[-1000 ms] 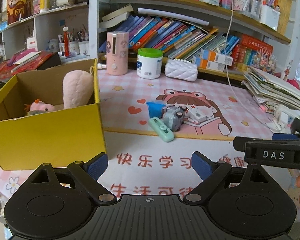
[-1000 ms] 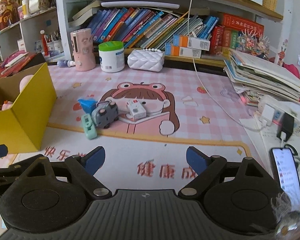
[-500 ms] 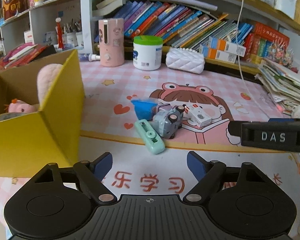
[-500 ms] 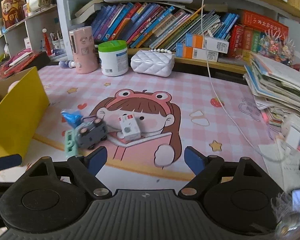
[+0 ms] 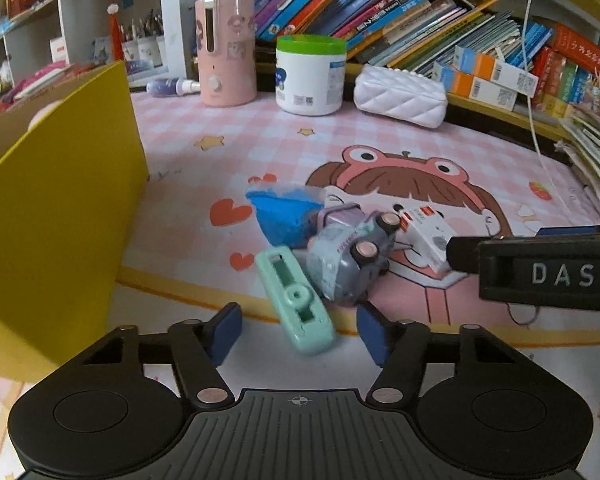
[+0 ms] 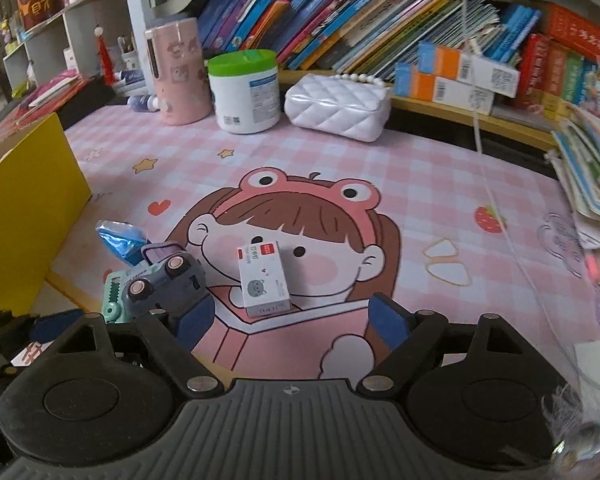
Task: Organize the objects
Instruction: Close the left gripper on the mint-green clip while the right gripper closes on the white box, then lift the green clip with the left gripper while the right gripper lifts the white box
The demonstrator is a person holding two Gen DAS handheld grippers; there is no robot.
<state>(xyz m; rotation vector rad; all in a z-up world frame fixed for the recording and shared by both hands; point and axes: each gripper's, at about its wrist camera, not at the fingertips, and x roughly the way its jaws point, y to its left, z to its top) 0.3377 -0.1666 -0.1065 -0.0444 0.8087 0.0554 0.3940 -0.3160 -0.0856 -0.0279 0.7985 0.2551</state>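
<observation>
Both grippers have advanced toward the toy cluster since the earlier frames; cluster now fills centre view. Left gripper point(image 5: 298, 330): jaws spread wide, holding nothing, near end of the mint green correction tape point(image 5: 295, 295) lying between the pads. Right gripper point(image 6: 290, 318): jaws apart, empty, white box point(image 6: 263, 277) just ahead between the fingers. Grey toy car point(image 5: 346, 258) lies on its side, wheels up, touching the tape and the crumpled blue wrapper point(image 5: 284, 214); it crowds the right gripper's left finger point(image 6: 194, 318). Yellow cardboard box point(image 5: 56, 216) stands at left, well apart from the cluster. Pink cartoon desk mat point(image 6: 380, 168) beneath. Behind: pink canister point(image 6: 178, 70), green-lidded white tub point(image 6: 246, 90), quilted white purse point(image 6: 338, 106), books. Readable: "DAS" on the right gripper's body in left view; box print too small.
</observation>
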